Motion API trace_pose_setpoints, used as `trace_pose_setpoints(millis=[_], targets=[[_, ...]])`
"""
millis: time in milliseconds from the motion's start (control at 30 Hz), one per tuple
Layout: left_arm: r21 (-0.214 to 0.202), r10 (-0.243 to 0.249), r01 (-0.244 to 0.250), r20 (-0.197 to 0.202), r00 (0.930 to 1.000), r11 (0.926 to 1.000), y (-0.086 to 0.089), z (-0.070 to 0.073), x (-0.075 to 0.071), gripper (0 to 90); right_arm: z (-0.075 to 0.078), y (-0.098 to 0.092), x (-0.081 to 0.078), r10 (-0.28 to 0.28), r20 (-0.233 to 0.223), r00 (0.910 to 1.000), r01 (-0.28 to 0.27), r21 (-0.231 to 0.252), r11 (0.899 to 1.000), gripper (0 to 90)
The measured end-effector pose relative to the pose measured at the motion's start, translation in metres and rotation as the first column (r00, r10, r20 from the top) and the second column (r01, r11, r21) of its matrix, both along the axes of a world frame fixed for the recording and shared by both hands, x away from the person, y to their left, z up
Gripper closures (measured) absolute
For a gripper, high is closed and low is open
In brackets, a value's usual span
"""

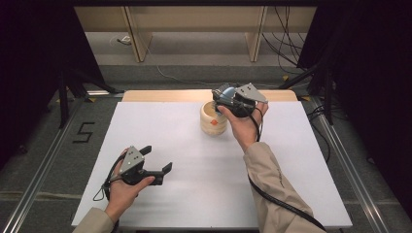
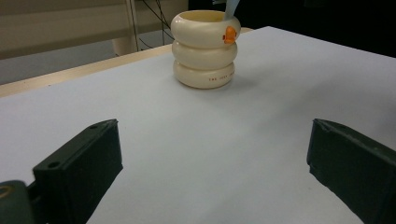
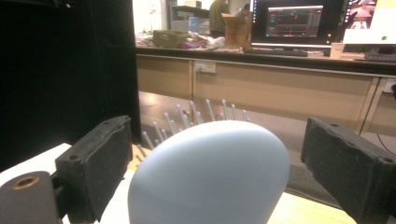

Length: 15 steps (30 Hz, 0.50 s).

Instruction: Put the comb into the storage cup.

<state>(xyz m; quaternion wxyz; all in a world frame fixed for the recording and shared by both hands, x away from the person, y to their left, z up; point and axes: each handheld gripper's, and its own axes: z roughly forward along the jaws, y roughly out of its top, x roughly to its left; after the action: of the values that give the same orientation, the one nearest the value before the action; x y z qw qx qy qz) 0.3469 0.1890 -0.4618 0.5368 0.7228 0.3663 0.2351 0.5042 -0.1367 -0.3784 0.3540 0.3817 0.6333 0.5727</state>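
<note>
High view: right gripper point(image 1: 224, 95) hovered over cup point(image 1: 213, 118) near far edge of table point(image 1: 160, 131), brush point(image 1: 227, 94) between its jaws. Right gripper view: pale blue brush point(image 3: 210, 172) head sat between wide-set pads, gap visible either side, bristles pointing away. Left gripper point(image 1: 158, 158) rested near left front corner, jaws wide, nothing between, well apart from cup.

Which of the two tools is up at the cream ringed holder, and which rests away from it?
The right tool is at the cream ringed holder, jaws open around a pale blue brush. The left tool rests open near the table's front.
</note>
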Motion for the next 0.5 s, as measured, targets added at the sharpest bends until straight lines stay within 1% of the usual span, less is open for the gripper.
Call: trace_pose_setpoints(millis=[100, 500], targets=[[0.000, -0.001, 0.001, 0.000, 1.0000, 1.0000, -0.0001, 0.0001, 0.0000, 2.7, 0.0008, -0.0035, -0.0019, 0.009, -0.013, 0.9999, -0.009, 0.015, 1.000, 10.0], [-0.001, 0.000, 0.000, 0.001, 1.0000, 1.0000, -0.0002, 0.0002, 0.0001, 2.7, 0.0029, -0.0104, -0.0107, 0.037, -0.012, 0.9992, -0.037, -0.002, 0.999, 9.9]])
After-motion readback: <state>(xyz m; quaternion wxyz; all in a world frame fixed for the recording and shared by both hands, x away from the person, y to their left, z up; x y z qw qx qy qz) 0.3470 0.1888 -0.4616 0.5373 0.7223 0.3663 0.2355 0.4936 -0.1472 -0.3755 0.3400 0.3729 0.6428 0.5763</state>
